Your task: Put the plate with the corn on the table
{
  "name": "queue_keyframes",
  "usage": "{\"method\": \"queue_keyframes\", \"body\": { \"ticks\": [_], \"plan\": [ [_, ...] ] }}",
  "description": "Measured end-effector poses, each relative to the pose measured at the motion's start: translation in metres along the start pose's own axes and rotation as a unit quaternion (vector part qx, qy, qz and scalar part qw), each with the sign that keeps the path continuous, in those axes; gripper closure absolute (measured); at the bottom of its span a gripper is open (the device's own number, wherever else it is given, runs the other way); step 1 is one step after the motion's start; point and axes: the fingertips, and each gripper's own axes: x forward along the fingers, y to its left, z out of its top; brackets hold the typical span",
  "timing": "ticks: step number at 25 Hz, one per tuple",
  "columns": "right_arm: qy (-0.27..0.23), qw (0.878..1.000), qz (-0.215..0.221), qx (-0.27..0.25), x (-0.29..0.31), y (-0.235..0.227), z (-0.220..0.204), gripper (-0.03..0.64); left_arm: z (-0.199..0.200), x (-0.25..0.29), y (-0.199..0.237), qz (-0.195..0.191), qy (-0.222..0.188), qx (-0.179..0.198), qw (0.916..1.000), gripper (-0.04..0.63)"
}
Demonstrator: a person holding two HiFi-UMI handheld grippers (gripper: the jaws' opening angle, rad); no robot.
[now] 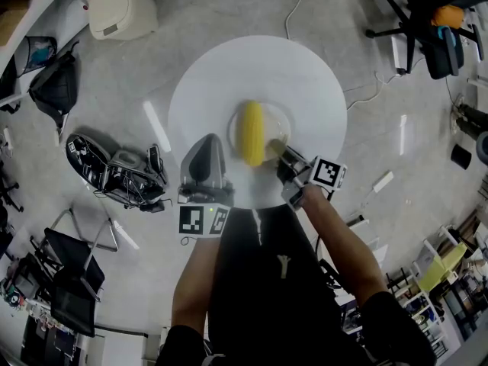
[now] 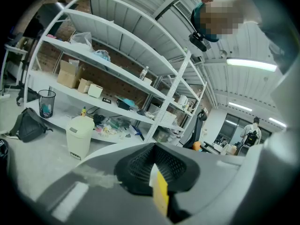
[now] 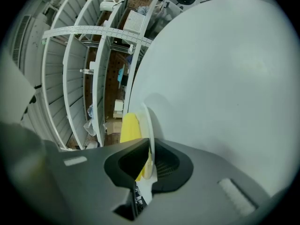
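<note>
A yellow corn cob [image 1: 252, 132] lies on a clear, pale plate [image 1: 284, 117] near the middle of the round white table [image 1: 305, 75]. My right gripper [image 1: 276, 152] reaches in from the near right and is shut on the plate's near rim. In the right gripper view the thin plate rim [image 3: 146, 125] stands edge-on between the two dark jaws, with the corn [image 3: 129, 128] just left of it, against the table top [image 3: 220, 78]. My left gripper [image 1: 206, 142] hovers at the table's near left edge, apart from the plate. The left gripper [image 2: 157, 182] looks shut, aimed at shelving.
A beige bin [image 1: 118, 6] stands on the floor beyond the table, and shows as the bin [image 2: 79, 135] before long white shelves [image 2: 117, 64]. A black office chair [image 1: 435, 21] is at the far right. Bags [image 1: 53, 82] and gear [image 1: 114, 170] lie left; cables trail right.
</note>
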Motion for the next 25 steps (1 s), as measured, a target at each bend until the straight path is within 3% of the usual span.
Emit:
{"method": "queue_keyframes", "body": {
  "ticks": [5,11,15,18,22,25],
  "plan": [
    [0.001,1.0,-0.01,0.003,0.001,0.002,0.0,0.583,-0.001,-0.001,0.0,0.002,-0.001,-0.002,1.0,0.592],
    [0.002,0.999,-0.053,0.0,-0.001,-0.004,0.0,0.57,-0.002,0.001,0.0,0.004,-0.001,-0.003,1.0,0.592],
    [-0.007,0.999,-0.041,-0.01,0.001,0.002,0.004,0.547,-0.002,0.002,0.0,0.004,-0.002,-0.004,1.0,0.592],
    [-0.011,0.997,-0.082,0.002,-0.005,-0.006,0.003,0.539,-0.001,0.003,0.0,0.003,-0.002,-0.004,1.0,0.592],
    [-0.008,0.996,-0.072,-0.049,-0.001,0.003,0.006,0.518,-0.003,0.002,-0.002,0.001,0.0,-0.005,1.0,0.592],
    [-0.005,0.992,-0.091,-0.086,-0.002,0.004,0.008,0.505,-0.002,0.002,-0.001,0.001,0.0,-0.005,1.0,0.592]
  ]
}}
